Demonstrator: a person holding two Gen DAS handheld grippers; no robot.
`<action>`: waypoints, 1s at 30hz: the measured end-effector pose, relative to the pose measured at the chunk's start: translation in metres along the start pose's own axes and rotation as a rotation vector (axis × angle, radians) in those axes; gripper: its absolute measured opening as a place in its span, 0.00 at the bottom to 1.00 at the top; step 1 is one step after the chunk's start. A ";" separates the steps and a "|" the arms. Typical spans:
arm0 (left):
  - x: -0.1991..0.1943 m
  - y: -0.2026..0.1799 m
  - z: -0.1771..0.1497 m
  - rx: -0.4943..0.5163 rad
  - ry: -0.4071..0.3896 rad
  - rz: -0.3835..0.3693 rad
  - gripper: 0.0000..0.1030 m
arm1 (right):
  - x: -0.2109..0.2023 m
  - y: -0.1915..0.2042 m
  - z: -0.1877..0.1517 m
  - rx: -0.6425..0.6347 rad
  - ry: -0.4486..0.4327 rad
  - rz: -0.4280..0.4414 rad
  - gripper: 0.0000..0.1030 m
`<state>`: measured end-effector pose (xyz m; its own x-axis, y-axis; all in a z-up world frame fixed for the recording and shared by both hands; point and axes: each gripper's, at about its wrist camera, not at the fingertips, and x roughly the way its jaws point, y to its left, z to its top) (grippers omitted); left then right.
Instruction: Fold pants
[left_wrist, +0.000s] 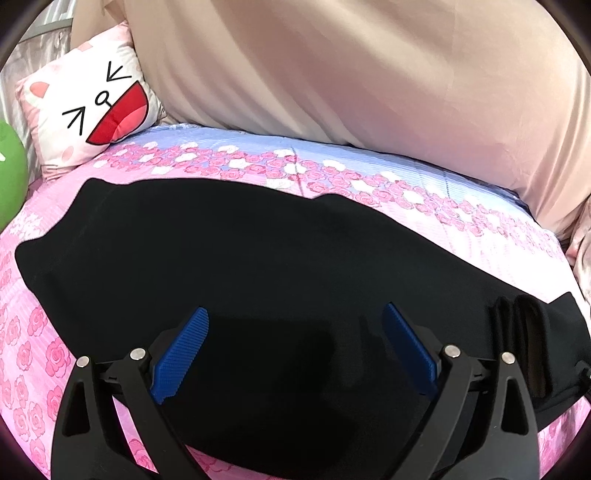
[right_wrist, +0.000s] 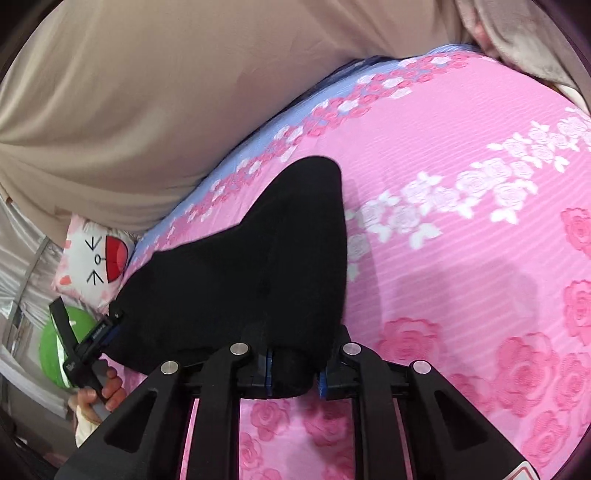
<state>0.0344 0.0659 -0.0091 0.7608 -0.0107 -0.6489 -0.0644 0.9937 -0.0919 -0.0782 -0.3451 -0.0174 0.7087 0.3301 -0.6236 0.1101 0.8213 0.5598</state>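
Pants: the black pants (left_wrist: 229, 258) lie flat on your bed (left_wrist: 369, 177), already doubled into one long strip; the long axis runs left to right across the left wrist view.
Right claw: your right claw (right_wrist: 295, 373) is clenched on the near right end of the strip, a bunch of black cloth caught between its blue pads (right_wrist: 269, 369). No earlier picture here, so judge the grip by the cloth pinched in it.
Left claw: your left claw (left_wrist: 295, 332) is released, jaws wide, hovering over the near edge of the cloth around mid-strip; nothing sits between its pads.
Key relation: the free far end reaches left toward the cat cushion (left_wrist: 92, 110), away from your right claw. Your left hand (right_wrist: 99, 398) is the nearer one to that end.
Next move, as I judge it: close the left claw on the near edge, then carry the right end leftward along the long axis.
Risk: one-sided lifting may skew the fold.
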 end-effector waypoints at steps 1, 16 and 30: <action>-0.001 -0.002 -0.001 0.009 -0.003 -0.008 0.91 | -0.006 -0.004 0.002 -0.002 -0.013 -0.015 0.13; -0.004 -0.042 -0.020 0.144 0.105 0.037 0.93 | -0.063 0.081 -0.021 -0.436 -0.157 -0.296 0.62; -0.032 0.003 -0.017 0.100 0.115 0.116 0.95 | 0.050 0.130 -0.038 -0.511 0.059 -0.232 0.14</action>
<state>-0.0010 0.0675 -0.0016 0.6728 0.0976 -0.7334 -0.0788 0.9951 0.0602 -0.0548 -0.2041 0.0036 0.6640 0.1271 -0.7368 -0.1034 0.9916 0.0779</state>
